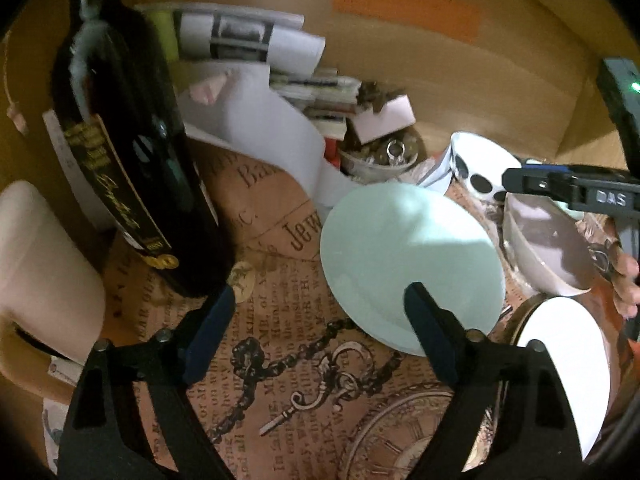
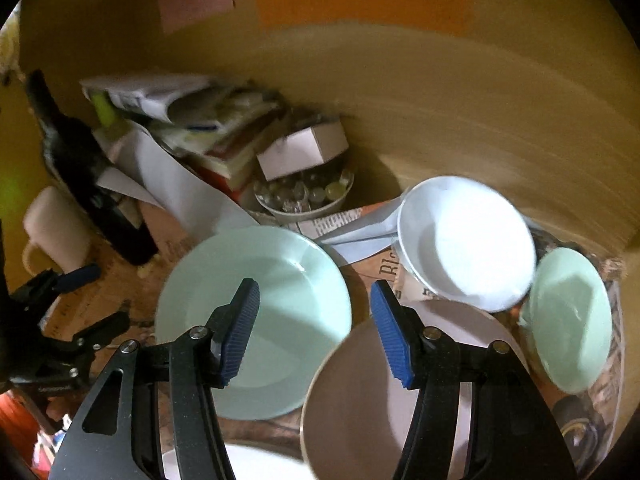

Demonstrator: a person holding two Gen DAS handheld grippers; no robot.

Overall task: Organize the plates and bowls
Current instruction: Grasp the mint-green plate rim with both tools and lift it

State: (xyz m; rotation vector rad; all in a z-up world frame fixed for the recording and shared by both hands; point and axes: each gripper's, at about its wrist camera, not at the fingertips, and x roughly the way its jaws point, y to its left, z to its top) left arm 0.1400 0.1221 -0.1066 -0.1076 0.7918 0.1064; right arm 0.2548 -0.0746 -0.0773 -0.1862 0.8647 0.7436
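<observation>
Nearest in the right wrist view, the right gripper (image 2: 316, 328) hangs with its blue-padded jaws apart and nothing between them — released, above the gap between a pale green plate (image 2: 280, 300) on the left and the rim of a large white bowl (image 2: 360, 392) at the near right. Beyond the bowl sits a white dish (image 2: 468, 240), tilted, and to its right a small pale green bowl (image 2: 568, 320) near the right edge of the printed tablecloth (image 2: 380, 268).

In the left wrist view the left gripper (image 1: 320, 312) is also spread wide and empty; its right finger overlaps the near edge of the pale green plate (image 1: 412, 264) in the picture, but whether it touches I cannot tell. A white plate (image 1: 568, 368) lies at the near right, and a white bowl (image 1: 544, 248) stands just beyond it, with the right gripper (image 1: 520, 180) reaching in from the right above it. Behind that is a white bowl with dark spots (image 1: 476, 168).

To the left stands a dark wine bottle (image 1: 132, 160) with a gold-lettered label, and a cream mug (image 1: 44, 272) sits at the near left. Farther back — against the wooden wall (image 1: 440, 80) — are a stack of books and papers (image 1: 312, 92), a small white box (image 1: 384, 116) and a bowl of glass marbles (image 2: 304, 196).
</observation>
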